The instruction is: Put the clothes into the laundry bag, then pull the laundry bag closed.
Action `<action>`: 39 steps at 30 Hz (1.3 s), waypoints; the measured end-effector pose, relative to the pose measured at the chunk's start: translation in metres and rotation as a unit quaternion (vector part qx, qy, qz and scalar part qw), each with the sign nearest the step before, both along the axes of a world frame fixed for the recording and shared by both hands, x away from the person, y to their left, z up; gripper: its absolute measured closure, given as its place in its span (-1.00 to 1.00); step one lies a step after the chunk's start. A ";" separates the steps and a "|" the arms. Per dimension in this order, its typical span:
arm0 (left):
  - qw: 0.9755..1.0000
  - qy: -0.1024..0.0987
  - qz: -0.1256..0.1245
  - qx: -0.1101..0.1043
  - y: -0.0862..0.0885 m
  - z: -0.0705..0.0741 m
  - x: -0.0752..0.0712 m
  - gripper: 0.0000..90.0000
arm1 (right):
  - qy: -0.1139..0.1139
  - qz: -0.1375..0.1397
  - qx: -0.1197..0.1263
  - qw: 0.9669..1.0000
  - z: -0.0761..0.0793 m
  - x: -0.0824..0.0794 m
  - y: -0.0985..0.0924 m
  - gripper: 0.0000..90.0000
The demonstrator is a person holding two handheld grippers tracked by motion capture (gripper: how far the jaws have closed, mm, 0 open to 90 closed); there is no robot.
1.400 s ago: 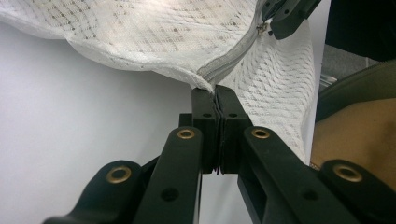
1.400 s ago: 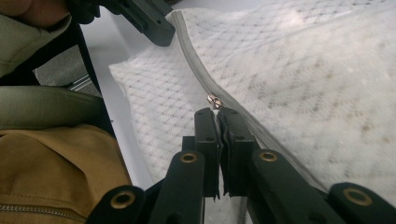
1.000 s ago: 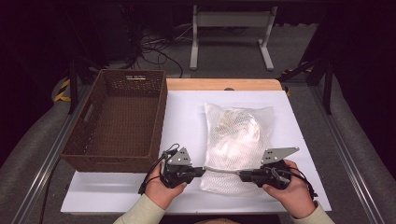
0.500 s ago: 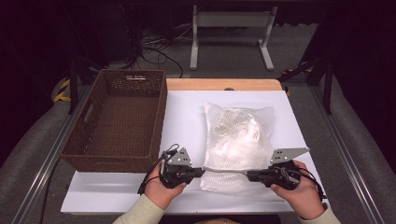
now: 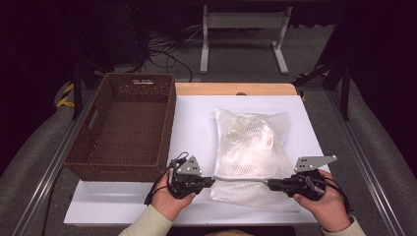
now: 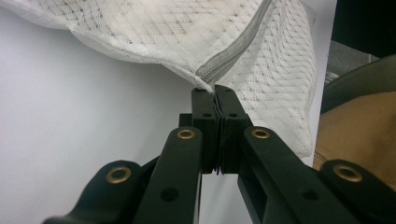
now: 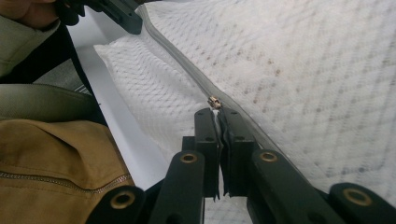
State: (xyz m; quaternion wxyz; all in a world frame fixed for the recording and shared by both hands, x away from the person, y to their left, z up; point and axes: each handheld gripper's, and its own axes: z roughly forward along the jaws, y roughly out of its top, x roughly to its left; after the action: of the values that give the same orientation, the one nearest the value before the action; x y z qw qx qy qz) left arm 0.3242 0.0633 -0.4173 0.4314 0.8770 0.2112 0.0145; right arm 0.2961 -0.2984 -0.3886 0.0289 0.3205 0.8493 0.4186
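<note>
Right gripper pinches the zipper pull on the white mesh laundry bag; left gripper clamps the bag's opposite corner (zipper axis runs between us, basket-side to right).

White mesh bag with grey zipper, brown wicker basket, white table, black tongs.

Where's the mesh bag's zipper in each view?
High view: zipper runs along the bag's near edge, between both grippers.
Left gripper view: zipper slants up right from the shut jaws.
Right gripper view: zipper runs up left from the jaws.
Shared landmark: white mesh bag.
</note>
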 end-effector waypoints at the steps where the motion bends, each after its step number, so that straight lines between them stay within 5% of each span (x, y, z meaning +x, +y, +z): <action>1: 1.000 0.000 0.001 -0.001 0.000 0.000 0.000 0.96 | 0.000 -0.002 -0.001 1.000 0.000 0.000 -0.001 0.92; 39: 1.000 0.006 0.001 0.004 0.003 -0.002 0.001 0.96 | 0.006 -0.048 0.001 0.999 0.003 -0.013 -0.051 0.92</action>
State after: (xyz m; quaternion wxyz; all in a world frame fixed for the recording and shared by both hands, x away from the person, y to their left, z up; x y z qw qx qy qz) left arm 0.3256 0.0668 -0.4198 0.4271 0.8784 0.2144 0.0107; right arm 0.2834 -0.3491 -0.3859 0.0438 0.3636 0.8325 0.4158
